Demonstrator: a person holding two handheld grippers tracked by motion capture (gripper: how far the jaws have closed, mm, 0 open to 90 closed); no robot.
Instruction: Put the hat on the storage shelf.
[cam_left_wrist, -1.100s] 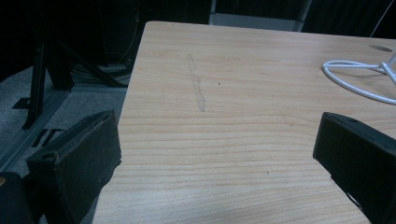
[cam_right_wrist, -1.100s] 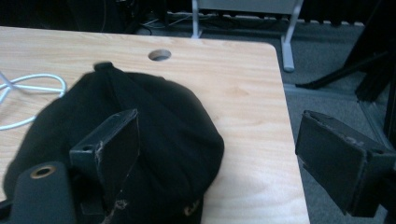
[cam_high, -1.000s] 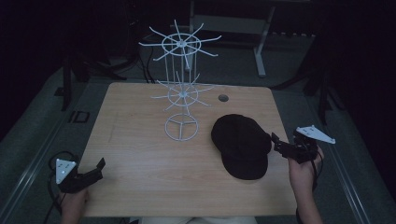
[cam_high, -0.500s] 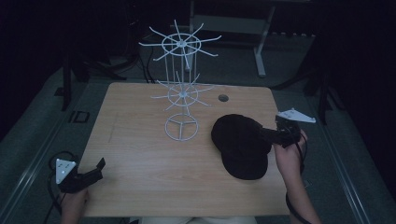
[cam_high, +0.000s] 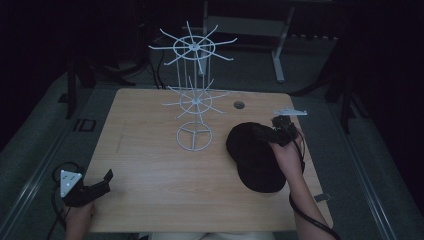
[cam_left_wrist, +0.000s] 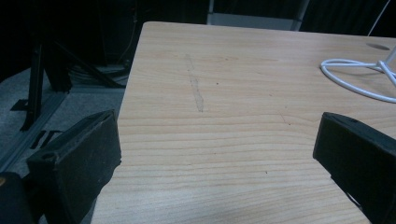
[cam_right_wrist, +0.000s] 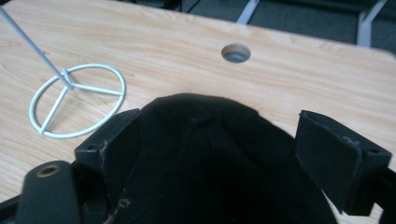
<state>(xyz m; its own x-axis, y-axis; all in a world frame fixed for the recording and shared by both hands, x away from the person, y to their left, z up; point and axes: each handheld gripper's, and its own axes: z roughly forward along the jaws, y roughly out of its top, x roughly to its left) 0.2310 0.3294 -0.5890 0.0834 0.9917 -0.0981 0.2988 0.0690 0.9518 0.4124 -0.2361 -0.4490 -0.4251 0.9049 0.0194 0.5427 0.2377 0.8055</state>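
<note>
A black cap (cam_high: 252, 157) lies on the right side of the wooden table (cam_high: 150, 165). My right gripper (cam_high: 276, 134) is at the cap's far right edge. In the right gripper view my right gripper (cam_right_wrist: 219, 149) is open, its two jaws standing wide on either side of the cap's crown (cam_right_wrist: 210, 154). A white wire rack (cam_high: 194, 95) with two tiers of arms stands mid-table on a ring base (cam_right_wrist: 77, 100). My left gripper (cam_high: 106, 181) is open at the table's near left corner, and in its own view the left gripper (cam_left_wrist: 219, 140) has only bare wood between its jaws.
A round cable hole (cam_high: 239, 105) sits in the table behind the cap. The rack's ring base (cam_left_wrist: 355, 77) lies far right in the left gripper view. Dark floor, metal frame legs and a grey desk frame (cam_high: 280, 45) surround the table.
My right gripper has moved from beyond the table's right edge forward and left onto the cap, jaws now straddling its crown. The left gripper has stayed put.
</note>
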